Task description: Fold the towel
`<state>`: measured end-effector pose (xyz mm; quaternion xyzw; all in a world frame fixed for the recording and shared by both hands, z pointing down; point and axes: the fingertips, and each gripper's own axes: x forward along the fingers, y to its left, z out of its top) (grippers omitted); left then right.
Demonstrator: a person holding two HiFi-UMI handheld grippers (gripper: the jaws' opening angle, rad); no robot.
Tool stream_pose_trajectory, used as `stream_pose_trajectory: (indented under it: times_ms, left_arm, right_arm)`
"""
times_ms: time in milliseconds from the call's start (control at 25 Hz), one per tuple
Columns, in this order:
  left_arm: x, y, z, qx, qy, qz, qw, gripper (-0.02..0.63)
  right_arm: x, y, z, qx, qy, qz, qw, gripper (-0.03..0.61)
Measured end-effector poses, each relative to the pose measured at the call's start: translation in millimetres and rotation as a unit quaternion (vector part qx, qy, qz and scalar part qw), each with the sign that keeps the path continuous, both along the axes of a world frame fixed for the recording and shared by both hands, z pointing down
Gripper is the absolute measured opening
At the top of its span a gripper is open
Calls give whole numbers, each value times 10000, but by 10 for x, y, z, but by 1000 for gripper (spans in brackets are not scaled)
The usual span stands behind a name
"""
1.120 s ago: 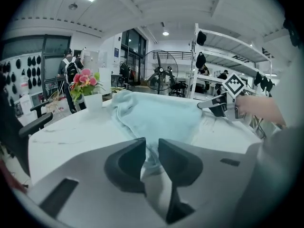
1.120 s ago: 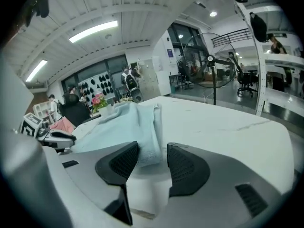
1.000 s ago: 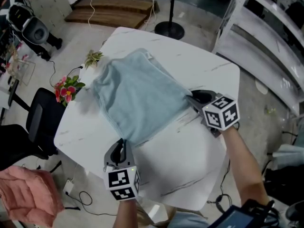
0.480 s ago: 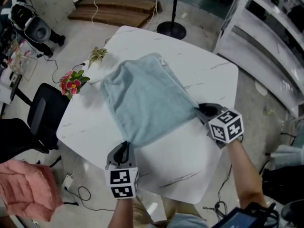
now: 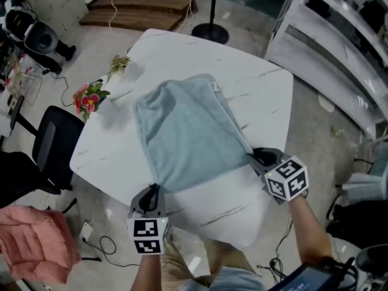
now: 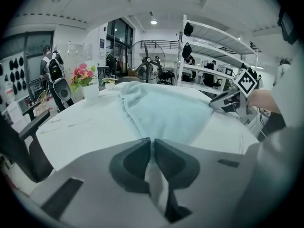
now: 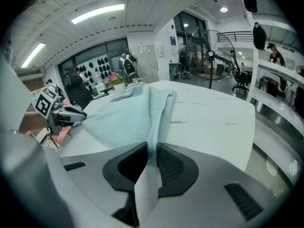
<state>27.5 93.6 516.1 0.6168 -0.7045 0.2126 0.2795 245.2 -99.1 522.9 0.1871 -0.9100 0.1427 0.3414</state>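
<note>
**Towel [image 5: 188, 132] gripped at both near corners, fold not yet turned over**

Towel is lying spread on the white worktop [image 5: 182, 50], a little skewed. Its far edge, with a small tag, is pointing away from me, and its near edge is running between my two tools.

I am pinching the near left corner in my left tool [image 5: 152, 193]. Its jaws have just been closing and are now clenching a thin strip of cloth between the pads. I am holding the near right corner in my right tool [image 5: 252, 157] the same way. Those jaws have also just been closing, and the hem is rising out of the narrow gap between them.

I am judging the grasping step as done and the fold itself as not begun, since the whole sheet is resting flat with nothing turned over. What is remaining, as I am reading it:
- lifting both corners
- carrying them across to the far edge
- laying them down square
- probably folding again after that

The right side edge is looking rolled or doubled in the right gripper view. I cannot tell whether that is an earlier fold or only a thick hem.

Pink flowers [image 5: 88, 97] are standing at the worktop's left edge, apart from the cloth. A black chair [image 5: 51, 147] is sitting beyond that edge.
</note>
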Motion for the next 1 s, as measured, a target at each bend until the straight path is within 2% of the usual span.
stream_pose_trajectory:
  times_ms: [440, 880, 960, 1000]
  left_arm:
    - [39, 376, 27, -140, 55, 293, 9995, 32]
    - [104, 616, 23, -168, 5, 267, 9995, 35]
    - [75, 597, -46, -22, -5, 205, 9998, 66]
    - [57, 576, -109, 69, 10, 172, 9998, 112]
  right_arm:
    - [218, 551, 27, -144, 31, 129, 9998, 74]
    - [405, 1003, 66, -366, 62, 198, 9991, 76]
    - [381, 1011, 17, -430, -65, 138, 9990, 120]
    - [359, 1007, -39, -464, -168, 89, 9987, 159]
